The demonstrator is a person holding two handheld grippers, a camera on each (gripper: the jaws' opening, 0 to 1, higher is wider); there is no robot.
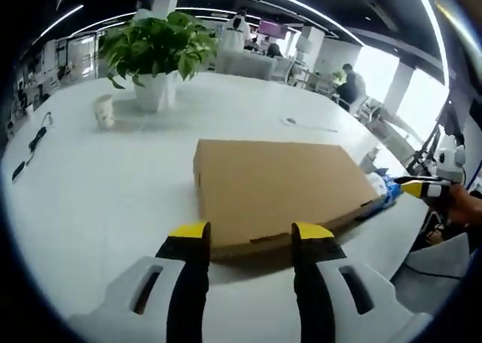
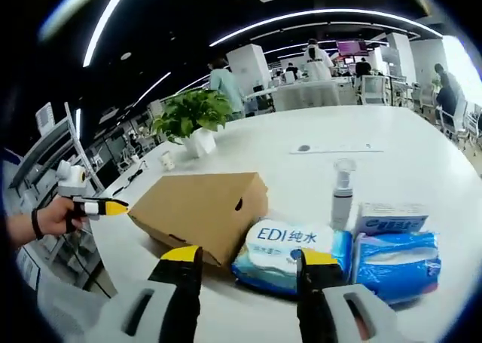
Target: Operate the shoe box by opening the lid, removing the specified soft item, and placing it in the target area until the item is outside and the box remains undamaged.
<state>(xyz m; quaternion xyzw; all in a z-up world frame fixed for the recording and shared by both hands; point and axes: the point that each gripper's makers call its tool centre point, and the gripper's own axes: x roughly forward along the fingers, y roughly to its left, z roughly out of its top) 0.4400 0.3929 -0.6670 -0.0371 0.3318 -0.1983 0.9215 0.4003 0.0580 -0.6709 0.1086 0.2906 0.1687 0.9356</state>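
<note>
Still-shut shoe box [image 1: 279, 188], both grippers apart

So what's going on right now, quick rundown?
Left gripper open, empty, at the shoe box. Right gripper open, empty, by wipes pack. Lid shut. Nothing blocking.

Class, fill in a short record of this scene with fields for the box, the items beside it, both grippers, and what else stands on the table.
box: brown cardboard shoe box, lid shut, lying on the white table
beside box: wet wipes pack, blue tissue pack, spray bottle, small white carton
left gripper: open, near edge of box, not touching
right gripper: open, empty, facing the wipes
also on table: potted plant, small white cup
task state: lid not yet opened
</note>
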